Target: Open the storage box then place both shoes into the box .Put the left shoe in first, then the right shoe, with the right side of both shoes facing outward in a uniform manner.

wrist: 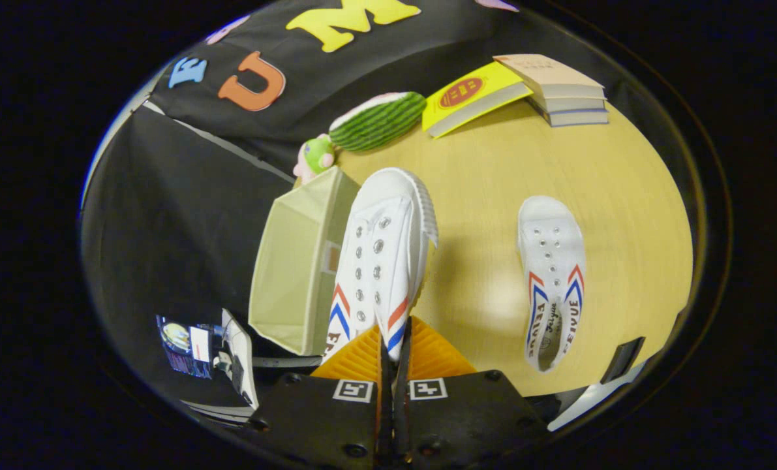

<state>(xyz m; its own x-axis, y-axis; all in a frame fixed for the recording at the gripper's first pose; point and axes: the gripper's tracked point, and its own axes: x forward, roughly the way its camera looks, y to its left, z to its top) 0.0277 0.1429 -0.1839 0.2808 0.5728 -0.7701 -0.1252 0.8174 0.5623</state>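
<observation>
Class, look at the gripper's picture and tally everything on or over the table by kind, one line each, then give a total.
Shoes: 2, one pinched between the gripper fingers, one lying on the table
Books: 3
Storage box: 1
Plush toys: 2
Total: 8
</observation>
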